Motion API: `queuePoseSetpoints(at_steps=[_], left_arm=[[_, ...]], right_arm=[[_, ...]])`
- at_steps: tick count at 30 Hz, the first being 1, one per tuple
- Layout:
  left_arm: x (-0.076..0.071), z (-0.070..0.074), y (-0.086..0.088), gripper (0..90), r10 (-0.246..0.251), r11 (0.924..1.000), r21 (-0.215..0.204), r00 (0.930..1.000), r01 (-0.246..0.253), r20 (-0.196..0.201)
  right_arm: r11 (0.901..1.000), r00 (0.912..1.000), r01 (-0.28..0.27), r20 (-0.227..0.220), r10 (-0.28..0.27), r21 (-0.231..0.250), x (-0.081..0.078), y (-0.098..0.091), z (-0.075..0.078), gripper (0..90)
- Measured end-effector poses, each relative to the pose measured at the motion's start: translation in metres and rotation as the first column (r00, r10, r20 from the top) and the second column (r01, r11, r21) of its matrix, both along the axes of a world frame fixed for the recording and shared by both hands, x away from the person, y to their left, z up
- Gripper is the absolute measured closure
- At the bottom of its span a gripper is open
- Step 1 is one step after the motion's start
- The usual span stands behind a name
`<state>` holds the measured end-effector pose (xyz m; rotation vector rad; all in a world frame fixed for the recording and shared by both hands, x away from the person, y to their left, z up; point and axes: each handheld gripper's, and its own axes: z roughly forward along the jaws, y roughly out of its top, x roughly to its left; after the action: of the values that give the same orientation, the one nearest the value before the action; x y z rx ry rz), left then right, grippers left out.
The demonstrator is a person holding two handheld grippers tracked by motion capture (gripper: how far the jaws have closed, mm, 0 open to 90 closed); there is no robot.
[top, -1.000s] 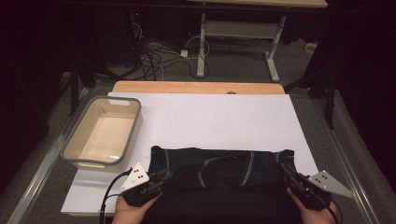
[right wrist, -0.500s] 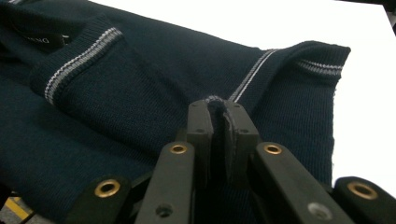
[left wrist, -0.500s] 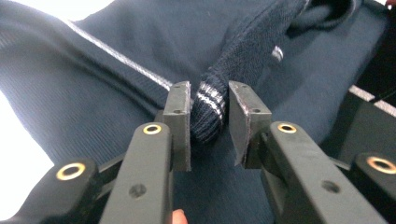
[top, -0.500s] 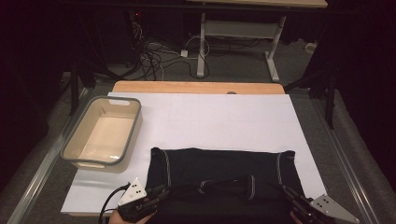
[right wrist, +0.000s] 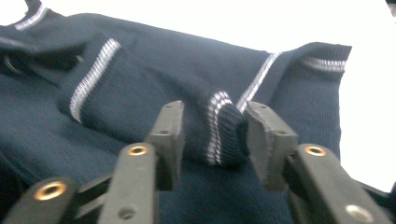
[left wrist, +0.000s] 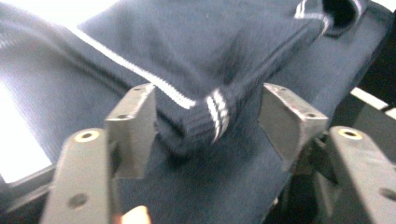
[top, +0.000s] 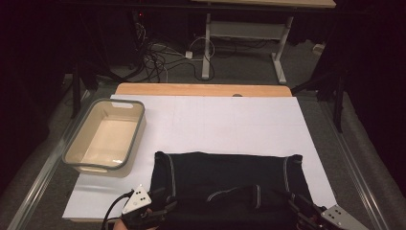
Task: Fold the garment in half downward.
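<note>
A dark navy sweater (top: 225, 172) with pale stripes lies folded on the white sheet (top: 215, 120), near the table's front edge. My left gripper (top: 165, 206) sits at its near left corner. In the left gripper view the jaws (left wrist: 210, 116) have just been opening; a striped cuff (left wrist: 210, 123) lies loose between them, well clear of the right pad. My right gripper (top: 298, 207) is at the near right corner. Its jaws (right wrist: 212, 123) have also just been opening, and a striped cuff (right wrist: 224, 133) rests between the pads unpinched. Both grippers are open.
A beige tub with a grey rim (top: 136, 139) stands empty on the left of the sheet. A wooden table edge (top: 201, 89) runs along the back. Beyond it are desk legs (top: 207, 48) and cables (top: 158, 57) on the floor.
Both grippers drew back toward the near edge, pulling the sweater's front part along. Their jaws then spread, letting the striped cuffs go.
</note>
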<state>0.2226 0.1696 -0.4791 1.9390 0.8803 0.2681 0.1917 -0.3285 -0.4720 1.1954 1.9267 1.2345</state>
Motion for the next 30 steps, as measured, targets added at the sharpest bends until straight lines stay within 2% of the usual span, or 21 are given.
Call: queuePoseSetpoints(at_steps=[2,7,10,11,13,16,19,20,23,25,30], left_arm=[[0.0,0.003,-0.003,31.7,-0.006,0.9998,-0.021,1.0,0.006,0.002],[0.005,0.012,-0.018,32.4,-0.043,0.9983,-0.039,0.9989,0.043,0.017],[0.009,0.021,-0.033,36.4,-0.083,0.9953,-0.047,0.9962,0.084,0.027],[0.008,0.023,-0.038,41.0,-0.104,0.9933,-0.047,0.994,0.105,0.034],[0.009,0.024,-0.05,43.5,-0.132,0.9901,-0.044,0.9907,0.134,0.031],[0.01,0.019,-0.063,47.0,-0.157,0.9877,0.0,0.9875,0.157,0.021],[0.01,0.012,-0.068,55.4,-0.182,0.9827,0.036,0.9832,0.182,0.006],[0.01,0.009,-0.069,60.3,-0.191,0.9806,0.044,0.9816,0.191,0.0],[0.011,0.003,-0.07,74.9,-0.198,0.9772,0.075,0.9801,0.198,-0.018],[0.011,0.0,-0.071,80.7,-0.197,0.9763,0.088,0.9802,0.198,-0.019],[0.007,0.002,-0.066,82.9,-0.201,0.9773,0.066,0.9795,0.201,-0.005]], right_arm=[[1.0,0.9999,-0.002,0.016,0.002,0.003,-0.001,0.004,0.006,53.9],[0.9995,0.9978,-0.025,0.061,0.024,0.019,0.004,0.02,0.023,53.7],[0.9982,0.9957,-0.06,0.072,0.059,0.007,0.015,0.039,0.031,56.5],[0.9977,0.9953,-0.068,0.07,0.067,0.003,0.019,0.044,0.031,57.5],[0.9954,0.9943,-0.095,0.049,0.095,0.008,0.029,0.059,0.03,57.8],[0.9924,0.9924,-0.123,0.009,0.123,-0.005,0.044,0.079,0.024,58.0],[0.9887,0.9885,-0.149,-0.03,0.148,-0.019,0.055,0.092,0.018,57.9],[0.9874,0.9869,-0.156,-0.044,0.155,-0.023,0.057,0.095,0.016,61.4],[0.9842,0.9847,-0.167,-0.059,0.164,-0.057,0.057,0.097,0.01,84.1],[0.9824,0.9829,-0.179,-0.056,0.176,-0.054,0.055,0.095,0.009,86.5],[0.98,0.9814,-0.192,-0.014,0.191,-0.052,0.037,0.092,0.014,86.6]])
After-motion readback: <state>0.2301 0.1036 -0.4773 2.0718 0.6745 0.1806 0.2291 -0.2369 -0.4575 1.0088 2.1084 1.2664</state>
